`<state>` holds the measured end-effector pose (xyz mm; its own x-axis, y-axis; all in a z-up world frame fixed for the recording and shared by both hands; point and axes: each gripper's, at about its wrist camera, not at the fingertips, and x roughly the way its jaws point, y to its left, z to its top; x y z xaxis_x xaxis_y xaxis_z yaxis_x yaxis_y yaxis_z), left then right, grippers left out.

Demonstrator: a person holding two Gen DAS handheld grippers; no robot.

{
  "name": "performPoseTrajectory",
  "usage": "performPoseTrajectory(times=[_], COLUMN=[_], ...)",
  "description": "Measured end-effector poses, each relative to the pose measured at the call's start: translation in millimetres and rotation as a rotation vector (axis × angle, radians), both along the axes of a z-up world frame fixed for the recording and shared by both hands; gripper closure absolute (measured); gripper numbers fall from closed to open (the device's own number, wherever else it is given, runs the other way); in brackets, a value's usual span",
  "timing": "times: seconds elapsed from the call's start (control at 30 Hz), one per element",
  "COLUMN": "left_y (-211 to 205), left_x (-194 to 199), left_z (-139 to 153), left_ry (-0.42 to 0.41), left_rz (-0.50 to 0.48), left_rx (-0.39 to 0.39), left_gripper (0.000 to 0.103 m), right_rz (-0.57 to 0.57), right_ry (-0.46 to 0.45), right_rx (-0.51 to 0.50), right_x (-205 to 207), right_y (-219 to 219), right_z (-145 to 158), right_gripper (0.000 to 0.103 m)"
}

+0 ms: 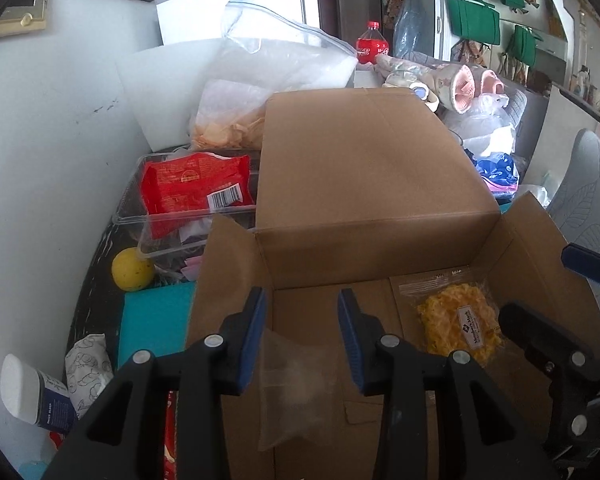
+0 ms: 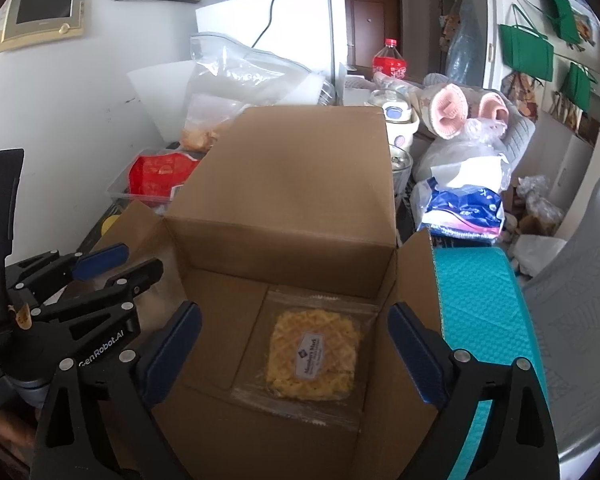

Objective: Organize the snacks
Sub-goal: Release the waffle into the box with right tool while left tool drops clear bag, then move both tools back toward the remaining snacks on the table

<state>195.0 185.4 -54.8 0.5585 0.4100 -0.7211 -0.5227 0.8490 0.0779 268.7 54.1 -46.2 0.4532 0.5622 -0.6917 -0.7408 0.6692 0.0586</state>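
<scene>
An open cardboard box (image 1: 364, 184) (image 2: 284, 184) stands in front of me. A clear zip bag of yellow snack (image 1: 460, 322) (image 2: 314, 354) lies flat on its floor at the right. A second clear, nearly see-through bag (image 1: 296, 384) lies on the floor below my left gripper (image 1: 302, 336), which is open and empty above the box's left half. My right gripper (image 2: 294, 354) is open and empty, its fingers spread wide on either side of the yellow bag, above it. Each gripper shows in the other's view: the right gripper (image 1: 556, 304), the left gripper (image 2: 112, 268).
A clear plastic tub (image 1: 188, 204) holding a red snack packet (image 1: 192, 188) sits left of the box. Behind it is a large zip bag of chips (image 1: 236, 120). A yellow ball (image 1: 133, 270), teal mat (image 2: 484, 320), cola bottle (image 2: 390, 62) and cluttered bags (image 2: 464, 200) surround it.
</scene>
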Motion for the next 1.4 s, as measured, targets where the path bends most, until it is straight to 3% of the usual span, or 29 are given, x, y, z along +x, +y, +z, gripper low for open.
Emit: performPoseTrajectory(times=[0.2,0.57,1.1,1.4], left_y=[0,-24,-67,-111], left_x=[-4,-17,-42,-57], left_z=[5,31,67,78], left_ry=[-0.009,-0.078,-0.168,-0.196], left_rz=[0.0,-0.093,-0.21,-0.331], left_rx=[-0.019,-0.024,-0.037,0.017], left_gripper=[0.066,0.066,0.066,0.066], right_rz=[-0.011,-0.067,-0.195,-0.305], right_ry=[0.004,-0.049,-0.194,-0.233], right_rx=[-0.005,0.001,0.005,0.024], right_x=[1,-15,-58,-89], right_y=[-2,-21,-78,-129], right_z=[-1,17,68,82], right_gripper=[0.007,0.008,0.008,0.008])
